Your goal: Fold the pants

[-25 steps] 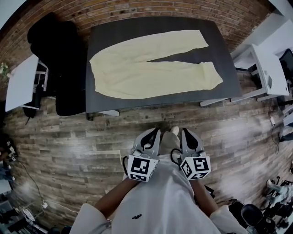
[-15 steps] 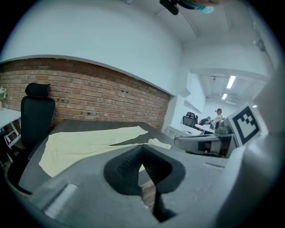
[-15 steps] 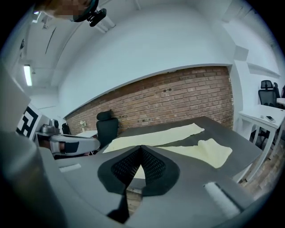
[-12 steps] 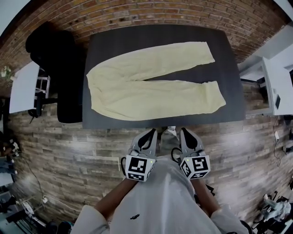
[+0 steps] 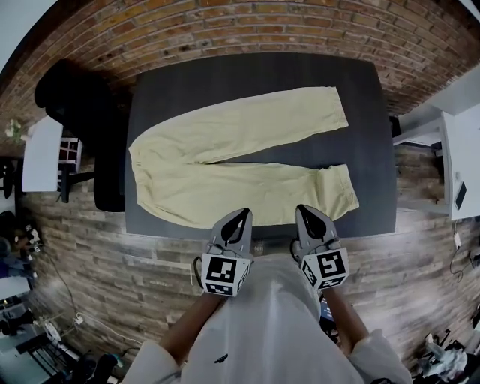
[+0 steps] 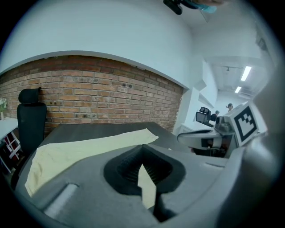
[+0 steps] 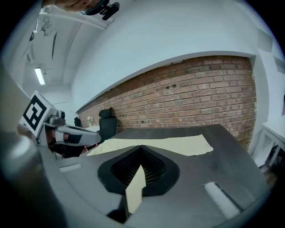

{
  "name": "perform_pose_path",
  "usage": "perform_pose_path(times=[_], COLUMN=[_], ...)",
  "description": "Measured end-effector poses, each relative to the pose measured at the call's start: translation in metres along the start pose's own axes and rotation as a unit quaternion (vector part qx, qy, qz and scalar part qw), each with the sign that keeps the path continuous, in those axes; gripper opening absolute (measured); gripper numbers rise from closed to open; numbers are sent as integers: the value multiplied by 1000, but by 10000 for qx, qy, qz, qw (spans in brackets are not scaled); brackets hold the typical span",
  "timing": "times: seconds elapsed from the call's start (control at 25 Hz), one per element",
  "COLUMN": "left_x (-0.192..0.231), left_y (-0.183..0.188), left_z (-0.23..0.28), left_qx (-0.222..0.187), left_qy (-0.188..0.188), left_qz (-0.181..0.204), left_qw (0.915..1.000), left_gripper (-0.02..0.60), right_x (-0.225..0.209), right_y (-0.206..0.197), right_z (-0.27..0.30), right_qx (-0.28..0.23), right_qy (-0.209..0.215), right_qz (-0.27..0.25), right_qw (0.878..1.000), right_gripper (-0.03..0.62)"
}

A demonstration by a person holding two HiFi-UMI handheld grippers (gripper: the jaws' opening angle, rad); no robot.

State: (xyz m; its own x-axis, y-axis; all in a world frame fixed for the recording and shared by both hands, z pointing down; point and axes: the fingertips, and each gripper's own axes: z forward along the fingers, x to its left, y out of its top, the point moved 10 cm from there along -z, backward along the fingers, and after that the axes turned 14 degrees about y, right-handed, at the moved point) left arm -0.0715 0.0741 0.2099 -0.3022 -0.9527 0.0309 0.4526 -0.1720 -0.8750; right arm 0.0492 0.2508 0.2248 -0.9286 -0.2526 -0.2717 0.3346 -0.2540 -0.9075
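Over the last second the table [image 5: 255, 71] has drawn closer in the head view. The 2 grippers, which were out over the wood floor [image 5: 90, 247], now reach the table's near edge.

The pants [image 5: 232, 161] are pale yellow and lie flat on the dark table. The waist is at the left of the head view and the 2 legs run to the right. The far leg slants toward the far right corner. The near leg runs along the near edge, and a wedge of bare table shows between them.

The left gripper [image 5: 240, 216] and right gripper [image 5: 307, 214] are side by side in front of the near leg, with their tips at its lower edge in the head view. Each gripper's own view shows its jaws pressed together with nothing held. Each of those views looks out across the cloth from above it.

Behind the grippers are the person's forearms and white shirt [image 5: 262, 330]. A black chair [image 5: 75, 97] stands at the table's left end and a white desk [image 5: 461, 157] stands to its right. A brick wall [image 5: 225, 22] rises beyond the table.
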Motion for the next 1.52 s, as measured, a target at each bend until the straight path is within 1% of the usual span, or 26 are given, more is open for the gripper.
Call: perform_pose_path(times=[0.08, 0.24, 0.4, 0.52, 0.64, 0.76, 0.96, 1.08, 1.32, 1.4, 1.44, 1.48, 1.52], left_x=[-6, -15, -21, -26, -23, -15, 7, 20, 34, 38, 40, 40, 40], left_y=[12, 30, 41, 46, 58, 70, 84, 91, 104, 107, 107, 106, 104], left_z=[20, 55, 88, 107, 121, 133, 155, 169, 204, 221, 229, 237, 245], left_qx=[34, 127, 216, 251, 224, 224, 196, 195, 182, 193, 209, 231, 253], left_qy=[55, 83, 67, 102, 149, 143, 200, 186, 5, -83, -123, -167, -216], left_qz=[64, 136, 255, 221, 268, 460, 863, 961, 1125, 1294, 1425, 1548, 1642], left_qw=[10000, 9998, 9994, 9994, 9993, 9986, 9959, 9950, 9935, 9914, 9895, 9875, 9859], left_gripper=[3, 3, 3, 3, 3, 3, 3, 3, 3, 3, 3, 3, 3], right_x=[-26, -74, -110, -131, -146, -160, -183, -198, -221, -230, -233, -236, -239], right_y=[10, 27, 41, 47, 57, 68, 83, 91, 101, 104, 104, 102, 100], right_z=[5, 11, 22, 28, 36, 42, 54, 62, 80, 93, 100, 106, 112], right_qx=[122, 327, 439, 540, 516, 574, 942, 1152, 1275, 1366, 1432, 1510, 1589], right_qy=[174, 303, 381, 380, 399, 418, 518, 453, 253, 251, 288, 338, 381], right_qz=[-243, -620, -714, -790, -855, -1010, -1329, -1515, -1717, -1778, -1783, -1784, -1796], right_qw=[9995, 9971, 9958, 9947, 9942, 9923, 9853, 9807, 9765, 9742, 9731, 9717, 9701], right_gripper=[6, 6, 6, 6, 6, 6, 6, 8, 8, 9, 19, 43, 43])
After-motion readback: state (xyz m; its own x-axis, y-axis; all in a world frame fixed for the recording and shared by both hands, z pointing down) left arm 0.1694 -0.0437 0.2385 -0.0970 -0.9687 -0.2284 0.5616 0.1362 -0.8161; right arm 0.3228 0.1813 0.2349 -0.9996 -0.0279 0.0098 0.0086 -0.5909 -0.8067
